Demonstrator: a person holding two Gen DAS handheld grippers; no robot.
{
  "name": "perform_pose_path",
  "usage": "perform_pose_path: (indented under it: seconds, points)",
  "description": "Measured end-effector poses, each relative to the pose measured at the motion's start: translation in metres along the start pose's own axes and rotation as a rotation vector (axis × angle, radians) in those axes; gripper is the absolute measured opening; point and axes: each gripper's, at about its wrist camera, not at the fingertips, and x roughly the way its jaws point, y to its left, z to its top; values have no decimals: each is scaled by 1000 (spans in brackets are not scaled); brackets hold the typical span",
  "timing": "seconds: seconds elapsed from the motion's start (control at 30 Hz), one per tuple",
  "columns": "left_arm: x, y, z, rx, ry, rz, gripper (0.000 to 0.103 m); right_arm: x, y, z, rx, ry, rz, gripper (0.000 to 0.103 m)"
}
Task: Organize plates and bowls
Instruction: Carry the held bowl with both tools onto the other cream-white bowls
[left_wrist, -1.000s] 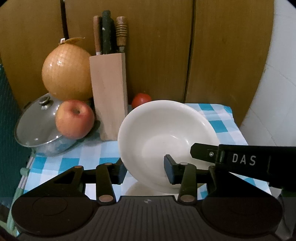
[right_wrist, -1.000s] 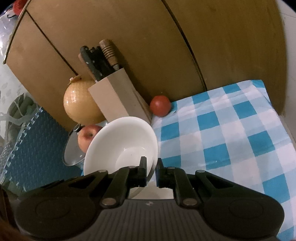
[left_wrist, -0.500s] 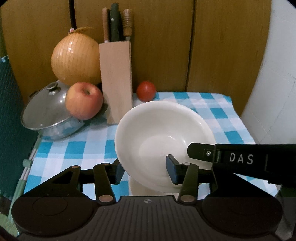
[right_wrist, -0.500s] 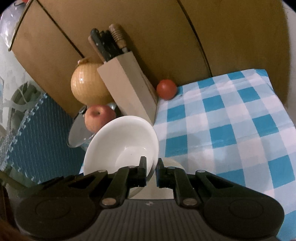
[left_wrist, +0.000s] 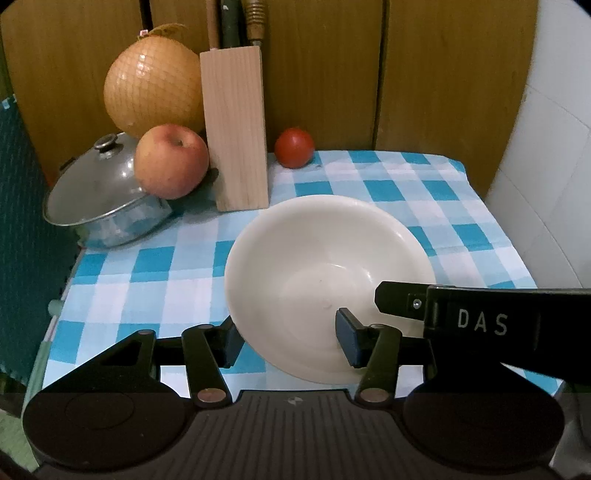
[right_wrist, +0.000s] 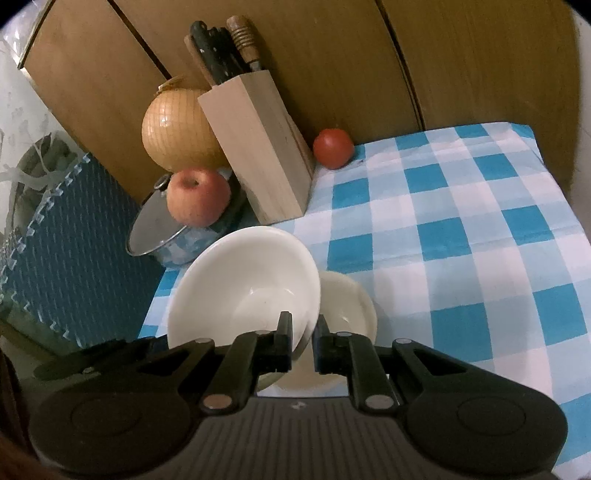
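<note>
The white bowl (right_wrist: 243, 284) sits in the lower middle of the right wrist view, tilted with its mouth turned up and toward the camera, its right rim pinched between the narrow-set fingers of the right gripper (right_wrist: 303, 343). It hangs partly over a second white bowl (right_wrist: 347, 306) that rests mouth-up on the checked cloth (right_wrist: 461, 236), just right of it.

In the left wrist view the held bowl (left_wrist: 325, 280) fills the lower centre, and the right gripper's black finger marked DAS (left_wrist: 480, 317) reaches in from the right edge onto its rim. The left gripper (left_wrist: 291, 341) stands wide, its fingers flanking the bowl's near rim; contact cannot be told.

The blue-and-white cloth covers a small table set against brown wooden panels (left_wrist: 443, 74), with white tile (left_wrist: 554, 166) at the right edge.

In the upper left stand a wooden knife block (left_wrist: 236, 129), a netted pomelo (left_wrist: 151, 92), an apple (left_wrist: 170, 160) resting on a lidded steel pot (left_wrist: 103, 195), and a tomato (left_wrist: 294, 147) beside the block.
</note>
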Motion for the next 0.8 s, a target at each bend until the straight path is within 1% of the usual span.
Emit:
perform_pose_path:
  seconds: [0.27, 0.4, 0.57, 0.7, 0.8]
  points:
    - [2, -2, -6, 11, 24, -6, 59, 2, -3, -6, 6, 15, -11, 14]
    - [9, -1, -7, 6, 52, -16, 58, 7, -3, -8, 5, 28, -24, 14]
    - [15, 0, -6, 3, 66, -13, 58, 12, -5, -6, 12, 32, -30, 14]
    - [22, 0, -7, 5, 85, -7, 58, 19, -4, -6, 2, 45, -50, 14]
    - [26, 0, -7, 1, 98, -15, 58, 20, -4, -6, -4, 44, -58, 15]
